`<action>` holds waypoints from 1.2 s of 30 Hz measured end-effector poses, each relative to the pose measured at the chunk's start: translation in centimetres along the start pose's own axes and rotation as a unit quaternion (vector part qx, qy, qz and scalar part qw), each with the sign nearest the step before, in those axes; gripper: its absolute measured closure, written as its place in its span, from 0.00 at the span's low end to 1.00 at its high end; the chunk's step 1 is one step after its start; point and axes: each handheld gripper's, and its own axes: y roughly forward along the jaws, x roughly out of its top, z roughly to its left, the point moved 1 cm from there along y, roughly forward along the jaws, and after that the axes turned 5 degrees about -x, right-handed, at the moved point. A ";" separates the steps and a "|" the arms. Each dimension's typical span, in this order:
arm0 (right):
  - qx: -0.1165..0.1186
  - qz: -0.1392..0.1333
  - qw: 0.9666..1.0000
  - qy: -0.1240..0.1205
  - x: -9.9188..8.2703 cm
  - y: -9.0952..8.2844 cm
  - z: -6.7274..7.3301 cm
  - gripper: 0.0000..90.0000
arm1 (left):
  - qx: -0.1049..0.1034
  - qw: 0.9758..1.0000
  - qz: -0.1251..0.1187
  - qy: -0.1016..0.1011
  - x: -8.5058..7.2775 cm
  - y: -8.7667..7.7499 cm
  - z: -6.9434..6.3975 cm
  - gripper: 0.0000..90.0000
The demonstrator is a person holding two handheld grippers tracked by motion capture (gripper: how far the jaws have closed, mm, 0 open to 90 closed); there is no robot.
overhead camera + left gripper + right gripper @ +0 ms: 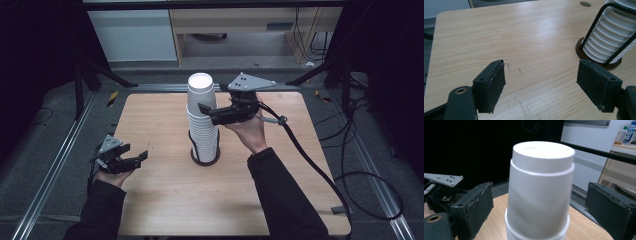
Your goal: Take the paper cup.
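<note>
Left gripper sits low at about 8 o'clock from the table's middle, jaws spread wide, nothing between them. In the left gripper view bare wood lies between the pads, and the foot of the cup stack shows off at 2 o'clock.

Centre of the table: a tall stack of white paper cups, upside down, nested in a black wire holder on a dark round base. The stack stands upright. The top cup rides higher than the rest, its flat bottom facing up.

Right gripper is raised to the level of the upper stack, coming in from 3 o'clock. In the right gripper view its jaws are spread, one on each side of the top cup, both pads clear of the wall. Not yet gripping.

Handling notes, my judgement: thin paper cups are very light and crush easily, so a firm squeeze would dent the wall. The wall is smooth and tapered, likely to slip under a weak pinch. The stiffest band looks to be near the closed end, just under the raised bottom rim, so I would take hold there, pads square across the widest line. Nested cups tend to cling; the one below may lift too. A straight upward pull seems safest, since the stack is tall and could tip sideways.
</note>
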 end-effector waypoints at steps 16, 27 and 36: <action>-0.008 0.011 1.000 0.017 -1.1 4.0 0.4 0.08 | -0.004 1.000 0.002 0.001 0.0 0.1 0.0 0.24; -0.008 0.027 0.999 0.020 -1.9 4.8 0.3 0.14 | -0.004 1.000 0.004 0.000 0.0 0.2 -0.1 0.24; -0.004 -0.003 1.000 0.027 -0.9 3.9 0.2 0.16 | -0.004 1.000 0.008 0.002 0.0 0.3 0.0 0.24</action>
